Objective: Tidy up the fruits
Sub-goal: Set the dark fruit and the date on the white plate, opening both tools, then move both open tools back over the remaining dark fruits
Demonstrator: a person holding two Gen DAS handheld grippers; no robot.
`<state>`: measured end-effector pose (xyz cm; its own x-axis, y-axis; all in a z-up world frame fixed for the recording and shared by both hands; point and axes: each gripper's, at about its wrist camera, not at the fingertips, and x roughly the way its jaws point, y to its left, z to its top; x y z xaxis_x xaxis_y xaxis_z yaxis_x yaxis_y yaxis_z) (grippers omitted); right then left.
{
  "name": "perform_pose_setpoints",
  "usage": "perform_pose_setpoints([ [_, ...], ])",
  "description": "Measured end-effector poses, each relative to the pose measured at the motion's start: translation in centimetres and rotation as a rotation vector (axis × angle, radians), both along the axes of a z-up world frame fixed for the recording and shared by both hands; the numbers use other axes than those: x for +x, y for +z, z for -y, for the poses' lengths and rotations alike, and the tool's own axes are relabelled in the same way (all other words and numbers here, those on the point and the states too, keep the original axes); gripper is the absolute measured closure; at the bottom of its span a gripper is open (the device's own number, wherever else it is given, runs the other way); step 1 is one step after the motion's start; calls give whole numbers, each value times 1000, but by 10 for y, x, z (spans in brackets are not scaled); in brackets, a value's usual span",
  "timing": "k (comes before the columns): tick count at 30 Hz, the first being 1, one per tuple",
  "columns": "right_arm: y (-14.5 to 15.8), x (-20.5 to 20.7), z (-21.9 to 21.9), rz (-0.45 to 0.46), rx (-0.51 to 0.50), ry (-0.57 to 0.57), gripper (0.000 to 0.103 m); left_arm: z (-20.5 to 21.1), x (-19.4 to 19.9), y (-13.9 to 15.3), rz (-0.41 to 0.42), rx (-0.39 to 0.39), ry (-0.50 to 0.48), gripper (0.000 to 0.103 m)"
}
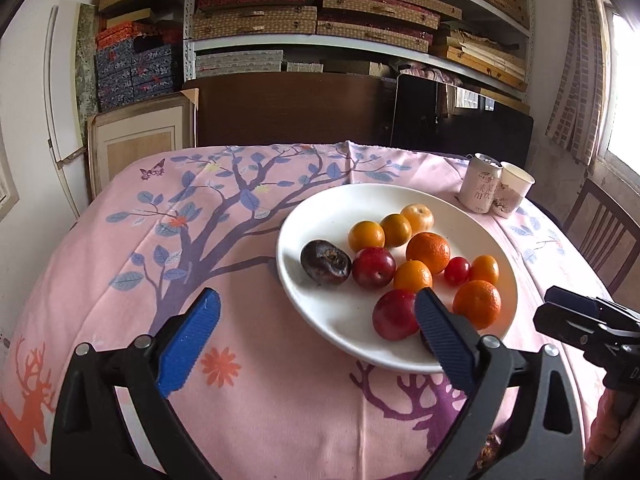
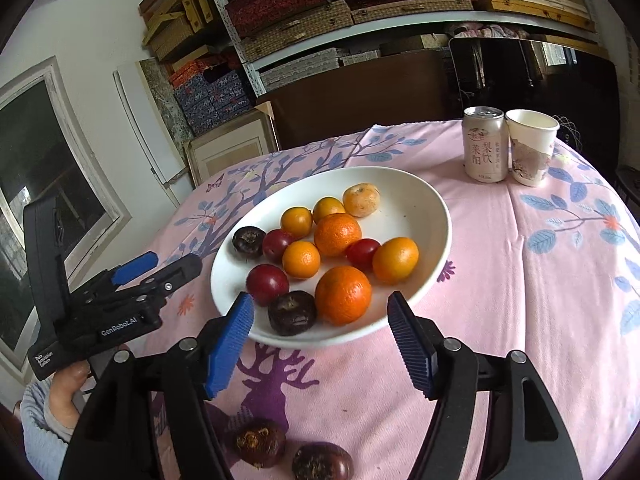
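On the white plate most fruit already sits; two dark fruits lie on the tablecloth below my right claw. Both claws gape empty, left claw beside the plate.

Pink-clothed table, white plate, can, paper cup, two dark fruits

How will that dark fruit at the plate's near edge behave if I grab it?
The dark fruit looks round and squat, so it may roll once nudged. Its skin seems smooth, perhaps slippery. An orange sits right beside it on the plate and could get bumped.
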<state>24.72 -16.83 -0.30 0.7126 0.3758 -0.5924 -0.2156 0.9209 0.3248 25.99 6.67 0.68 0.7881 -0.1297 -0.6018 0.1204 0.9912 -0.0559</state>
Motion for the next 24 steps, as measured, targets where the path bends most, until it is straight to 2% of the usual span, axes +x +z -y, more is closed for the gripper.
perform_pose_setpoints([
  [5,-18,-27,16,-39,3,-20,33,-8,-34,-12,-29,-17,22,5],
  [8,-22,-41,23,-45,2,-37,24,-7,-58,-17,-32,0,9,5],
  [12,-17,-54,34,-22,26,-56,21,2,-85,-22,-28,48,-20,5],
  [17,-22,-63,43,-40,43,-68,21,20,-106,-30,-34,143,-59,5],
  [24,-24,-66,43,-53,30,-70,21,32,-109,-39,-80,211,-101,5],
])
